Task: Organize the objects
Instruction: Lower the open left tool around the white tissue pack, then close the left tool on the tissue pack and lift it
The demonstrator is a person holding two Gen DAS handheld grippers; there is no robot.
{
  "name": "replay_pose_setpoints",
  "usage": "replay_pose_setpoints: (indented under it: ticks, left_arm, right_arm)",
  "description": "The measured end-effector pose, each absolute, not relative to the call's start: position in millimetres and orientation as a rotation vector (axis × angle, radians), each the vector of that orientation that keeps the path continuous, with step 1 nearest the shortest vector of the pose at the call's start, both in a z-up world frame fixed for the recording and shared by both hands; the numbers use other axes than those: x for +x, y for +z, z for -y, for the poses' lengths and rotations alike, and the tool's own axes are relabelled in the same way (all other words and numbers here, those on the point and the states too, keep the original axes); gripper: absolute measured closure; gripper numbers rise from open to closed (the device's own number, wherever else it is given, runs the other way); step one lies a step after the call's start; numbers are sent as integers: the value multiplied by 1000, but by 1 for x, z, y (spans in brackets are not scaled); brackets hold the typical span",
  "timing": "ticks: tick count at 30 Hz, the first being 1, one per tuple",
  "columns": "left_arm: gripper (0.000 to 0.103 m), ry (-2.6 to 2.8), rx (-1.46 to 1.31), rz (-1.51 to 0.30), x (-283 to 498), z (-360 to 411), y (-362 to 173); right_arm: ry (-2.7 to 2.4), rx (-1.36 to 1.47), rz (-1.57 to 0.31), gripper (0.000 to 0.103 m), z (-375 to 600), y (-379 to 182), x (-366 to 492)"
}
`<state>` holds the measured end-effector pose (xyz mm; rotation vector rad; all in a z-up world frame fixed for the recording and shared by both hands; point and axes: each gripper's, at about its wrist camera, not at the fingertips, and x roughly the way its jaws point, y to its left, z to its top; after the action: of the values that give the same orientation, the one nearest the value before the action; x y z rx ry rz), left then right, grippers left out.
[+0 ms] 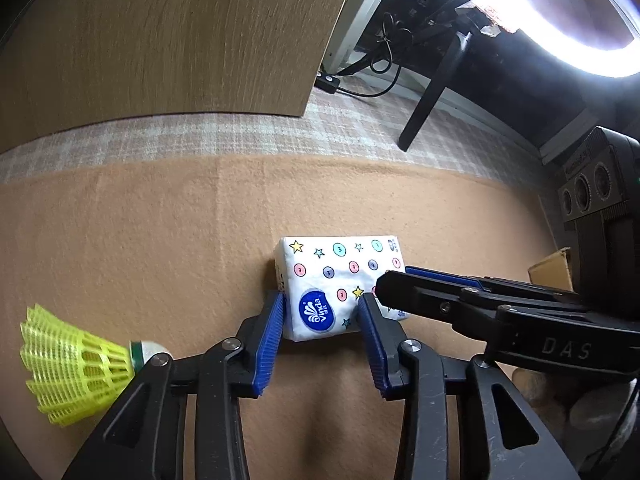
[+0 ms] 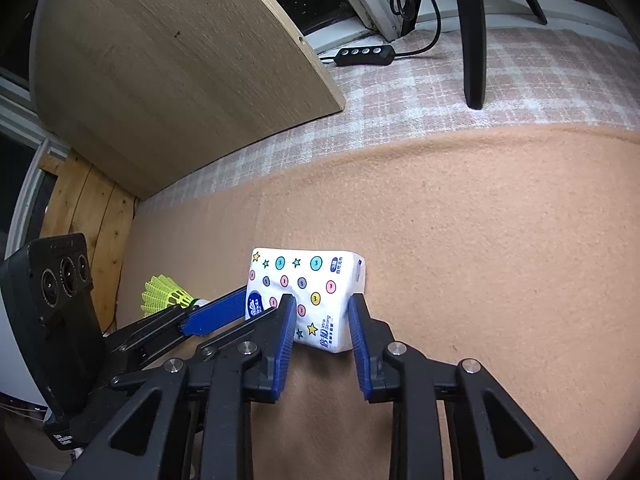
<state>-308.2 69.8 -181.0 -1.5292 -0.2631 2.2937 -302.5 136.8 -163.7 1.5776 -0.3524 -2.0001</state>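
A white tissue pack with coloured dots and stars lies on the tan blanket. It also shows in the right wrist view. My left gripper has its blue pads against both sides of the pack's near end. My right gripper grips the pack's other end from the right, and its fingers cross the left wrist view. A yellow shuttlecock lies to the left on the blanket, and it is small in the right wrist view.
A wooden panel stands behind the blanket on a checked cloth. A black stand leg, cables and a switch box lie at the back. A ring light glows top right. A cardboard corner shows at right.
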Motion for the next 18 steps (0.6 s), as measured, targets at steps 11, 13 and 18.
replay_pose_setpoints:
  ticks: [11,13,18]
  left_arm:
    - [66,2289,-1489,272,-261,-94,-161]
    - [66,2290,-1468,257,-250,-104,-153]
    - [66,2284,-1409,230,-227,-133,-133]
  right_arm:
    - [-2056,1539,325,79,-175,-141,-260]
    - [-2077,1526,320,79,-187,-132,-251]
    - [-2133,1485,330,79,-223,-110,-230]
